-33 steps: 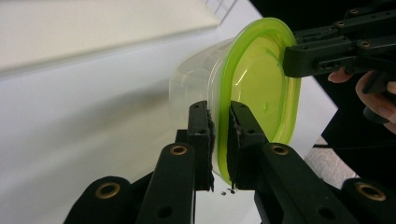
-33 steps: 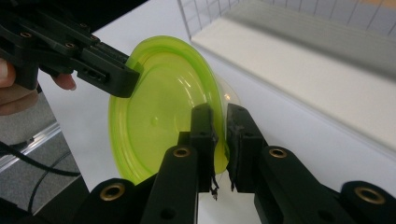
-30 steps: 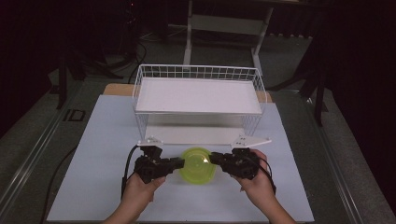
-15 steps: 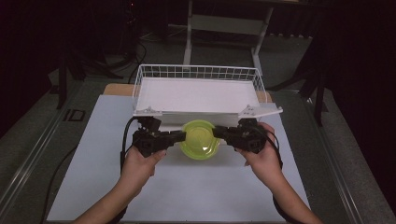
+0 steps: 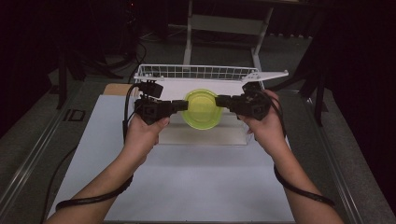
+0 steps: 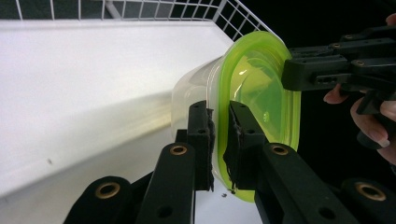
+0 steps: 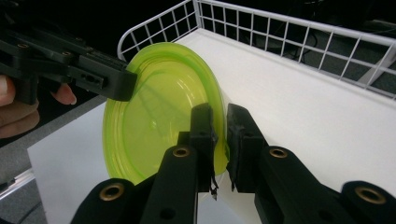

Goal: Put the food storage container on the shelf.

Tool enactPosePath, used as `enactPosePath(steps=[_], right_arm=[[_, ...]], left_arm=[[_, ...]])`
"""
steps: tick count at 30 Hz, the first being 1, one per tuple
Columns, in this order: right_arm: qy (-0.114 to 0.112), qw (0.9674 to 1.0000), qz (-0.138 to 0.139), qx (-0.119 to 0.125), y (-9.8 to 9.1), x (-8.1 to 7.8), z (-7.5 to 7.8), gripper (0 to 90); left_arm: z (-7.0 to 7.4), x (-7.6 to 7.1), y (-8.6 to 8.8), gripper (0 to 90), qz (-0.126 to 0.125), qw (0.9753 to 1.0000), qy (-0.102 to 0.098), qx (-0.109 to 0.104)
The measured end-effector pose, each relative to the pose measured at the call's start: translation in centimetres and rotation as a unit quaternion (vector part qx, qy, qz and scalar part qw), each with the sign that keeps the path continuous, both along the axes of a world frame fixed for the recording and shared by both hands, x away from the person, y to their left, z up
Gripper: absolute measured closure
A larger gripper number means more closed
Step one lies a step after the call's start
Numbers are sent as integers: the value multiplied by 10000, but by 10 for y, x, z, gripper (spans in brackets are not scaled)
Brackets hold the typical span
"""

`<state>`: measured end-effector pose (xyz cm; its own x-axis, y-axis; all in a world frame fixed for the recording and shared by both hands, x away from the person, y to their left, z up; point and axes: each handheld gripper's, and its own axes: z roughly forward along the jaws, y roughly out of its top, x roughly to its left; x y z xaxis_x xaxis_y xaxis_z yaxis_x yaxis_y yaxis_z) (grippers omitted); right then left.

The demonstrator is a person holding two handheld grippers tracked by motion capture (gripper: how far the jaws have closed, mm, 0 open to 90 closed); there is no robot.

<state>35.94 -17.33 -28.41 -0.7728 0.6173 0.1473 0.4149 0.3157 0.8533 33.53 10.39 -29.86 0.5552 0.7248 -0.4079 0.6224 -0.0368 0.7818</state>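
Note:
A clear tub with a yellow-green lid (image 5: 201, 108) hangs in the air over the front of the white wire basket (image 5: 196, 72). My left gripper (image 5: 183, 105) is shut on the lid's left rim, and my right gripper (image 5: 220, 100) is shut on its right rim. In the left gripper view my gripper (image 6: 219, 114) pinches the lid (image 6: 261, 79) edge, with the clear tub body on the far side and the right gripper (image 6: 303, 74) across from it. In the right gripper view my gripper (image 7: 219, 116) clamps the lid (image 7: 159, 107), with the left gripper (image 7: 112, 81) on the opposite rim.
The basket has a white floor (image 6: 93, 70) and wire walls (image 7: 280, 32). A white mat (image 5: 196, 182) covers the table in front of it. A metal stand (image 5: 224, 23) rises behind the table. Cables trail from both grippers along the forearms.
Both hands have risen and moved forward with the tub between them, from low over the mat to the basket's front edge.

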Motion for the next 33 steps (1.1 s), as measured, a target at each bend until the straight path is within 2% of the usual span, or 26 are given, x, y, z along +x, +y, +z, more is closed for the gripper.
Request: enactPosePath(steps=[5, 8, 11, 15, 18, 24, 30, 31, 33], right_arm=[[-12, 10000, -69, 57, 0, 17, 5, 814], [-2, 9999, -147, 8, 2, 28, 6, 812], [31, 9997, -222, 3, 3, 37, 4, 810], [162, 9993, -326, -31, 5, 51, 1, 803], [266, 9989, -391, -68, 6, 59, -1, 801], [367, 9984, -423, 10, 4, 68, -4, 801], [338, 9973, -636, -139, 9, 77, -2, 760], [321, 9967, -718, -198, 11, 79, -3, 728], [364, 9958, -795, -280, 12, 83, -5, 734]], left_arm=[[4, 16, -1, 816, 56, 10000, -57, -42], [3, 30, 0, 815, 50, 9998, 141, -115], [2, 41, 0, 815, 71, 9996, 243, -122], [1, 53, -2, 815, 156, 9995, 284, -48], [-1, 63, -3, 815, 147, 9987, 481, -62], [-1, 72, -4, 813, 163, 9984, 533, -46], [-5, 83, -2, 797, 241, 9974, 637, -220], [-5, 85, -2, 788, 265, 9975, 623, -181], [-5, 87, -2, 766, 334, 9973, 631, -165]])
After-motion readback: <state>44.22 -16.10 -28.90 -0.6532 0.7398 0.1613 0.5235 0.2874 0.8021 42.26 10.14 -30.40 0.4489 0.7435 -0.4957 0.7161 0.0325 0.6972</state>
